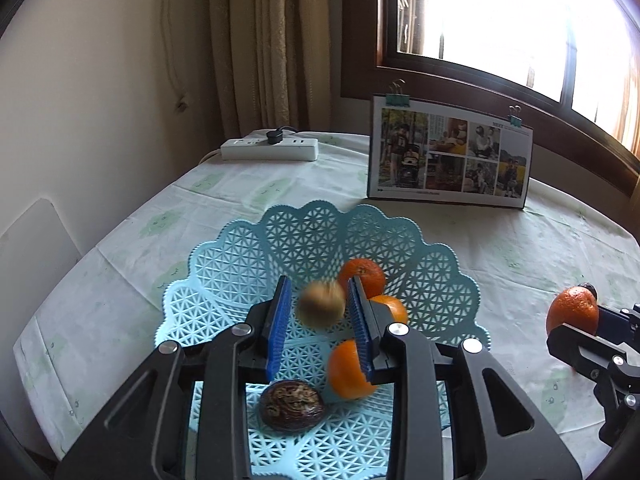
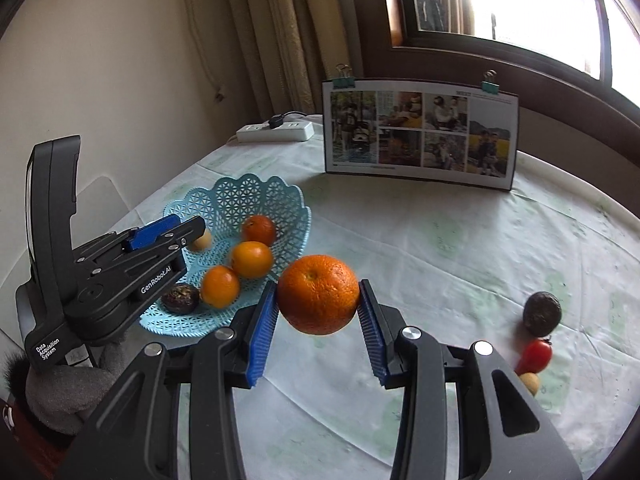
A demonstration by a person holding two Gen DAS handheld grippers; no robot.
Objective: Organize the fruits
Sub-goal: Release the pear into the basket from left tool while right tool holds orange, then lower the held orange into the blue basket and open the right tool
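Oranges: you have four in all; three small smooth ones [image 2: 252, 258] lie in the basket and one large orange [image 2: 318, 294] sits between your right gripper's pads
Large orange: pebbled, deep orange skin with a pale stem dimple facing up; it is off the cloth, just right of the basket's near rim
Passion fruits: two dark, wrinkled ones; one [image 1: 291, 404] lies in the near part of the basket, the other [image 2: 542, 314] on the tablecloth well to the right
Small tan fruits: two; one [image 1: 322, 303] is blurred between your left gripper's fingers above the basket floor, one [image 2: 529, 382] is half hidden behind your right gripper, on the cloth
Red tomato: one [image 2: 534, 356], glossy and oval, touching the tan fruit beside it and just below the passion fruit
Basket: one [image 1: 224, 268], pale blue lattice plastic with a scalloped rim, on the left part of the table
Left gripper: yours [image 1: 320, 320] hangs over the basket with jaws spread wider than the tan fruit; the blur leaves it unclear whether a pad touches it
Right gripper: yours [image 2: 318, 322] has both blue ribbed pads pressed on the large orange's sides, jaws about half spread
Tablecloth: one [image 2: 440, 240], white with faint green prints
Photo board: one [image 2: 420, 132], upright at the far edge, with two binder clips on top
Power strip: one [image 1: 270, 149], white, far left by the curtain
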